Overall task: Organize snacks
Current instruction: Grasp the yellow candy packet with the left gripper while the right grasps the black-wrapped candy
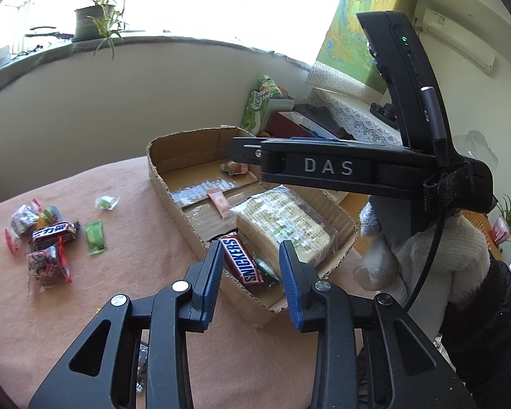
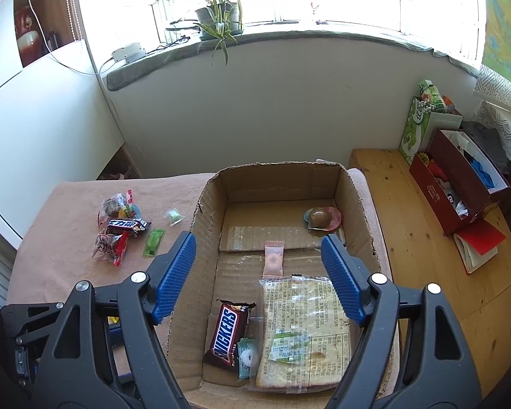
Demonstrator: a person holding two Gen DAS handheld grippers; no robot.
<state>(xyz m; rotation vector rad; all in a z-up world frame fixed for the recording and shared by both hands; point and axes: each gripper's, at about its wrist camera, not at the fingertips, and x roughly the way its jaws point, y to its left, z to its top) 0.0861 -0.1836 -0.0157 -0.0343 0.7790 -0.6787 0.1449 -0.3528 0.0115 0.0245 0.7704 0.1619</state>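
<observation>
A cardboard box (image 2: 364, 201) sits on the pink-covered table (image 2: 61, 211). In it lie a Snickers bar (image 2: 226, 335), a large cracker pack (image 2: 305, 330), a small teal candy (image 2: 248, 358), a pink sachet (image 2: 273, 259) and a round wrapped sweet (image 2: 322, 218). My right gripper (image 2: 259, 272) is open and empty above the box. My left gripper (image 1: 252, 272) is open and empty over the box's near corner, above the Snickers bar (image 1: 243, 260). Loose snacks (image 1: 46, 238) lie on the cloth at left, with a green packet (image 1: 95, 237) and a clear-wrapped green candy (image 1: 106, 202).
The right gripper's body (image 1: 330, 167) and gloved hand (image 1: 443, 255) cross the left wrist view above the box. A wooden bench (image 2: 426, 255) at right holds a red box (image 2: 460, 187), a notebook (image 2: 478, 245) and a green tissue box (image 2: 414, 133). A potted plant (image 2: 218, 17) stands on the windowsill.
</observation>
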